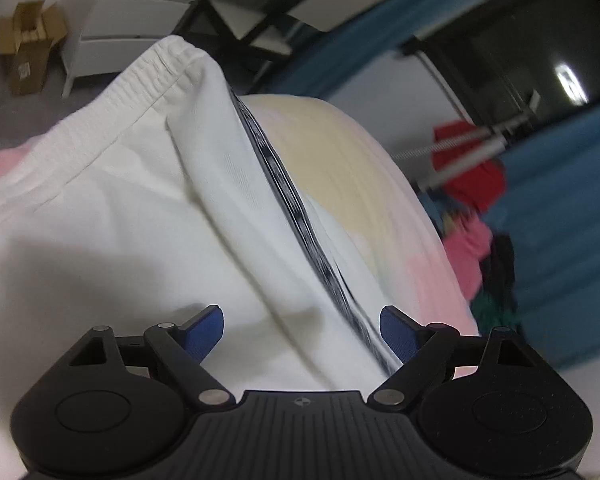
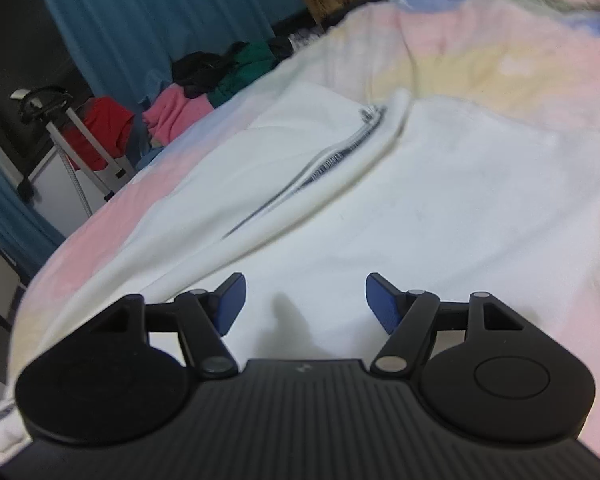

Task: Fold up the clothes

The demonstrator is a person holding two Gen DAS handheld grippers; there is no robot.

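Ahead of left gripper: white garment on pastel bedspread, jaws wide, empty. Right gripper likewise spread, gripping nothing.

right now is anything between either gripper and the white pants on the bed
Nothing visible. The left gripper and right gripper both hang open right over the white pants, only bare fabric ahead of their pads. The clothes pile lies off beyond the bed's edge.

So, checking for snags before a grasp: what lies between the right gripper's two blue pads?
Only the white garment lying flat under the open right gripper, with a small shadow on it; the right wrist view shows this.
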